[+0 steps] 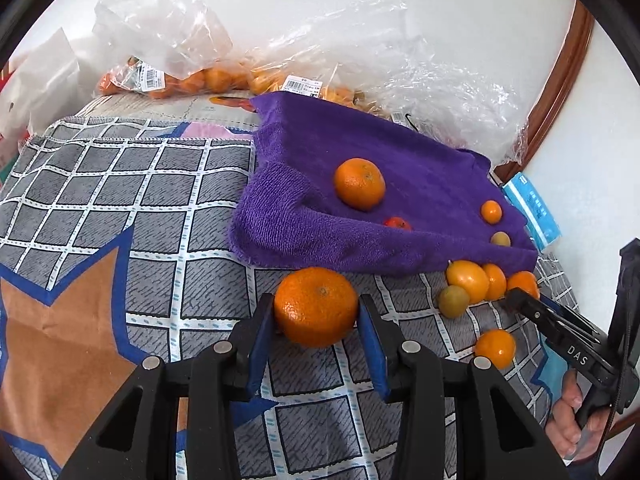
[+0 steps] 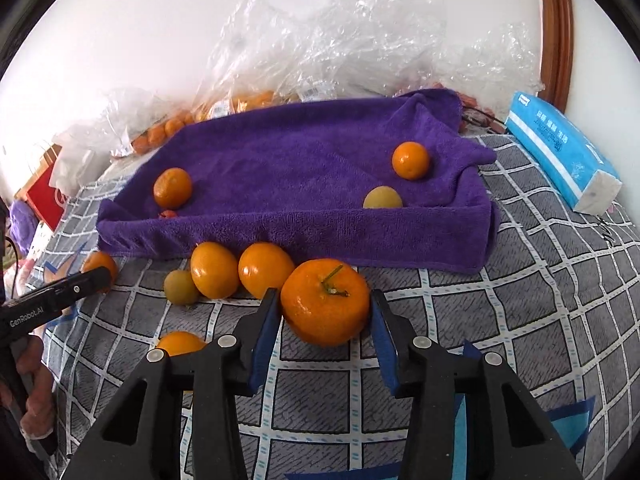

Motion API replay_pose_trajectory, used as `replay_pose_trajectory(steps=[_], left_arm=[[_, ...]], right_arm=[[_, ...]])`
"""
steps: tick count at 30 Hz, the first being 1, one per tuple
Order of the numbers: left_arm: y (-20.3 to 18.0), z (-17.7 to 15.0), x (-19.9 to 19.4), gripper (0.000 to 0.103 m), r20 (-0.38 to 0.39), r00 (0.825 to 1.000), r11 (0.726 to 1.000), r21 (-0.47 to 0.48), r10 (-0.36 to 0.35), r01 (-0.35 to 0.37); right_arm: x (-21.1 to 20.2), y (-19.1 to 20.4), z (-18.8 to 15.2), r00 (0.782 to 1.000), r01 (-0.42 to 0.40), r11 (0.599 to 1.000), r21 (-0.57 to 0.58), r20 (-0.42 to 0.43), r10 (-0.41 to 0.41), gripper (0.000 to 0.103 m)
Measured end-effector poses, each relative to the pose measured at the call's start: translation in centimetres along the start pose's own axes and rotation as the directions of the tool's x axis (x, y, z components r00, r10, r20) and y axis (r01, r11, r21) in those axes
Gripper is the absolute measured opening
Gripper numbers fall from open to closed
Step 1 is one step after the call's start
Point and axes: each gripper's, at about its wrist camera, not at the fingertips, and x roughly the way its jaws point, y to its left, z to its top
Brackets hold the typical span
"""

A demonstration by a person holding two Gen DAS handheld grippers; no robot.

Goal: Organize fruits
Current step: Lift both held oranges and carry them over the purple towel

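Left wrist view, nearest first: left gripper (image 1: 316,309) pinching a big orange (image 1: 316,306) from both sides, low over the checked cloth (image 1: 160,240). Same on the right wrist view: right gripper (image 2: 325,309) pinching a stem orange (image 2: 325,304), pads tight on its sides. Hard to tell whether either orange rests on the cloth. Just beyond, a little heap of small fruits (image 2: 240,270) touching the purple towel tray (image 1: 300,240). Inside the tray, a few fruits well apart. Farther back, bags of oranges (image 1: 180,76) against the wall.

Could go wrong: round, smooth skin, so maybe a slip and a roll off the edge. Too hard a squeeze, and a squashed orange. Too low a lift, and a bump on the soft tray wall or the small fruits.
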Motion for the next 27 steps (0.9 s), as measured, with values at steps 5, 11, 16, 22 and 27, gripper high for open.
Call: replay_pose_trajectory(steps=[5, 11, 16, 22, 27], left_arm=[[0.3, 0.0, -0.5, 0.039, 0.029, 1.0, 1.0, -0.02, 0.001, 0.0], [0.2, 0.1, -1.7, 0.039, 0.083, 0.996, 0.999, -0.021, -0.022, 0.024], [0.1, 0.3, -2.4, 0.039, 0.104, 0.994, 0.999, -0.026, -0.039, 0.042], [0.4, 0.2, -3.2, 0.039, 0.131, 0.99, 0.998, -0.032, -0.054, 0.059], [0.4, 0.3, -3.6, 0.039, 0.154, 0.986, 0.997, -0.035, -0.063, 0.07]], right_arm=[[-1.3, -0.5, -0.3, 0.999, 0.009, 1.0, 0.022, 0.049, -0.01, 0.044], [-2.3, -1.1, -0.6, 0.997, 0.036, 0.997, 0.073, 0.068, -0.041, 0.044], [-3.6, -0.8, -1.2, 0.996, 0.051, 0.996, 0.071, 0.068, -0.056, 0.044], [-5.3, -0.2, -1.8, 0.995, 0.048, 0.996, 0.076, 0.082, -0.055, 0.044], [-7.0, 0.5, -1.5, 0.992, 0.046, 0.996, 0.075, 0.116, -0.054, 0.044]])
